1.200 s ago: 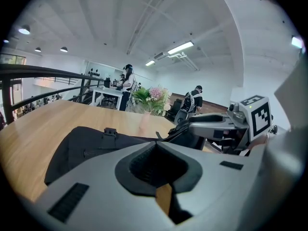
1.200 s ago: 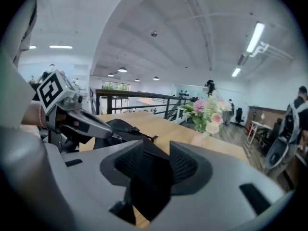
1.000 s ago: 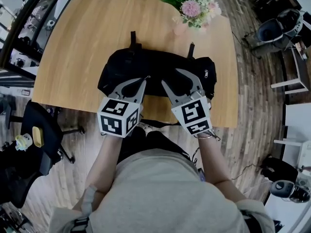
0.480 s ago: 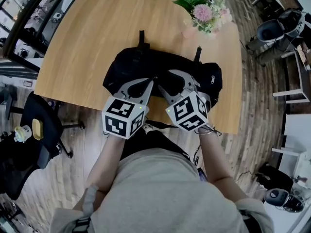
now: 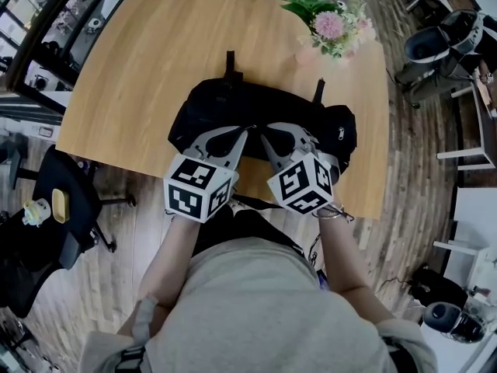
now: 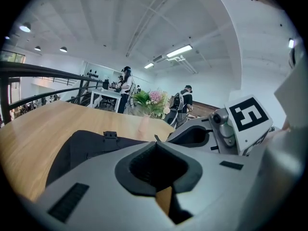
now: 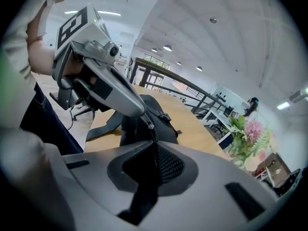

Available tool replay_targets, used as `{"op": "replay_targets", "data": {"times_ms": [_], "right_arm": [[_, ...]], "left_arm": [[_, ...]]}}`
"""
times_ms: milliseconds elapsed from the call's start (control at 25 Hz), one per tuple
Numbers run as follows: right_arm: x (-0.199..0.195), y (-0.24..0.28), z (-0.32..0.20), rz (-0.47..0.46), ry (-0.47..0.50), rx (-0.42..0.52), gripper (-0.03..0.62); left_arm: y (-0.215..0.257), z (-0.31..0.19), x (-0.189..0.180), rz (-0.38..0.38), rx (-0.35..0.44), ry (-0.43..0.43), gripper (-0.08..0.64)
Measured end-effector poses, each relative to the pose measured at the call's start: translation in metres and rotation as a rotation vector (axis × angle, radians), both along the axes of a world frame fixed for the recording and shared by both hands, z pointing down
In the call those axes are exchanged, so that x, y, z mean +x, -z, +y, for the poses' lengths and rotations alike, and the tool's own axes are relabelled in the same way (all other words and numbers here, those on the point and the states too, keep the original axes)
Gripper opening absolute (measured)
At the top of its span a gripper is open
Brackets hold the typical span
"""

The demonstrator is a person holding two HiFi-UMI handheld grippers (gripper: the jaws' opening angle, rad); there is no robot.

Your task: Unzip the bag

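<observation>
A black bag (image 5: pixel 210 107) lies across the near half of the wooden table (image 5: pixel 140 45). Both grippers meet at its top middle, their tips almost touching. My left gripper (image 5: pixel 248 129) is shut, and in the left gripper view a thin black sliver of the bag (image 6: pixel 86 143) pokes out at its tip (image 6: pixel 155 141). Just to its right, my right gripper (image 5: pixel 262 136) has its jaws closing. The right gripper view shows the zipper line (image 7: pixel 154 134) and black fabric running between its jaws (image 7: pixel 154 144), up to the left gripper's tip (image 7: pixel 143 113).
A vase of pink flowers (image 5: pixel 330 26) stands at the table's far right corner. A black office chair (image 5: pixel 46 208) sits on the floor to the left, and another chair (image 5: pixel 443 45) at the upper right. The bag's straps (image 5: pixel 231 57) point toward the far side.
My right gripper has slid left until its tip is beside the left one, and its jaws have gone from wide apart to nearly together. The left gripper has stayed shut on the bag's top.
</observation>
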State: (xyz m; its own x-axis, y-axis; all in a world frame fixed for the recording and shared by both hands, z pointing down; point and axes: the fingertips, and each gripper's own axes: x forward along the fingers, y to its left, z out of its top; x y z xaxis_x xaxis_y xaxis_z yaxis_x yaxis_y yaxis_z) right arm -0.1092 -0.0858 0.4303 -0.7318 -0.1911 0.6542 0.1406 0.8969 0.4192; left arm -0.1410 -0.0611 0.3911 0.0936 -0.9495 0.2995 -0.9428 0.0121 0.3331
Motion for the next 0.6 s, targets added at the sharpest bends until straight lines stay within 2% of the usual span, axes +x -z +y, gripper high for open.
{"op": "replay_targets", "data": {"times_ms": [160, 600], "right_arm": [[0.0, 0.003, -0.004, -0.016, -0.02, -0.014, 0.031], [0.003, 0.001, -0.01, -0.045, -0.07, -0.099, 0.031]], "left_arm": [[-0.001, 0.004, -0.008, -0.027, -0.009, 0.017, 0.02], [-0.013, 0.024, -0.039, -0.031, -0.043, 0.111, 0.02]]}}
